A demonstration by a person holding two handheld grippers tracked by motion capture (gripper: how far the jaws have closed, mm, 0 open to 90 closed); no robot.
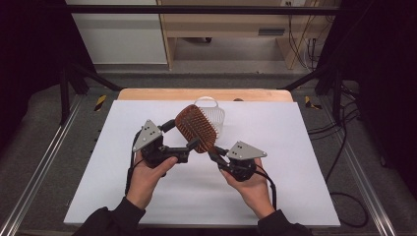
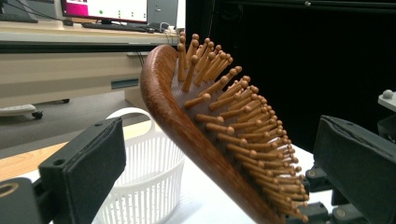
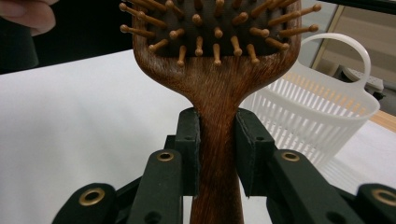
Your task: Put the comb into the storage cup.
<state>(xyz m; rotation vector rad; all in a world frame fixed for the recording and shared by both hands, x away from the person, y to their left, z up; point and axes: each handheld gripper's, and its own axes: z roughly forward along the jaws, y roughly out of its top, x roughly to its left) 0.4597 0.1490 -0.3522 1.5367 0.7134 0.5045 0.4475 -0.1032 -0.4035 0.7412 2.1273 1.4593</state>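
Hairbrush (image 3: pixel 217 116), stiff, light wood, sat clamped at its handle in the right gripper (image 3: pixel 217 156); the left gripper (image 2: pixel 224 158) stood apart around its head.

A white board (image 1: pixel 123 196) covers the wooden table (image 1: pixel 147 94); beyond the table stands a pale wooden cabinet (image 1: pixel 226 24), with black cables (image 1: pixel 305 49) hanging at its right side. In the left gripper view a lit monitor (image 2: pixel 105 9) sits on a desk (image 2: pixel 70 37); aluminium rails (image 1: pixel 39 167) flank the table.
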